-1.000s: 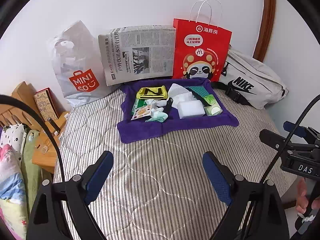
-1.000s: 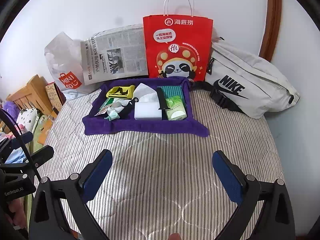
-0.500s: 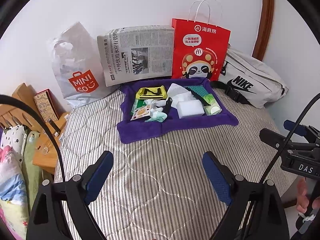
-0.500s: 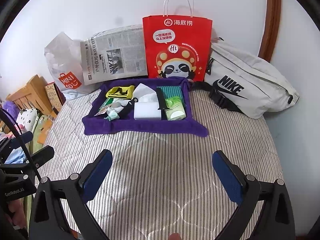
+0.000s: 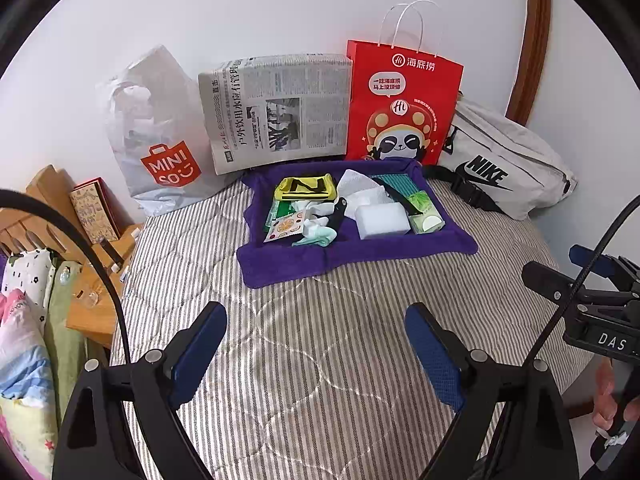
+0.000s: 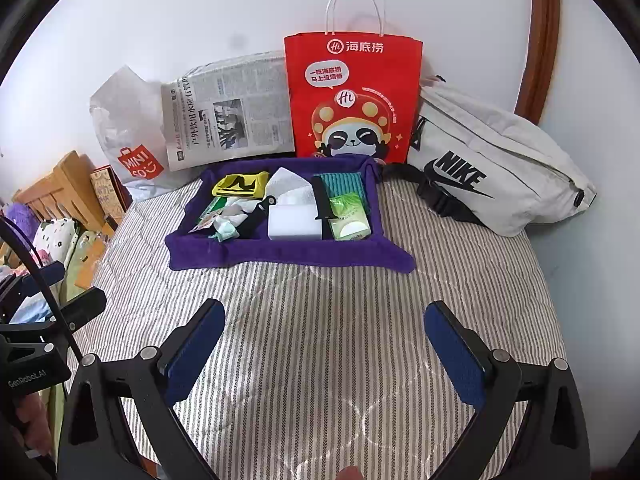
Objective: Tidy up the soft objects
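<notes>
My left gripper (image 5: 316, 354) and right gripper (image 6: 324, 354) hover with fingers spread over the striped bed (image 6: 320, 340), near the purple tray (image 6: 280, 254) of soft things.

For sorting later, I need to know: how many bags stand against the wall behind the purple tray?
3: the white plastic Miniso bag at left, the red paper bag behind the tray, the grey Nike bag at right.

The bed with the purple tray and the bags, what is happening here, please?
A person holds two grippers above a striped bed. The left gripper and the right gripper are both open and hold nothing. Ahead lies a purple tray full of small soft things, among them a white sponge and a yellow pouch. Behind it a Miniso bag, a newspaper, a red paper bag and a Nike bag stand against the wall. Nothing is touched yet.
</notes>
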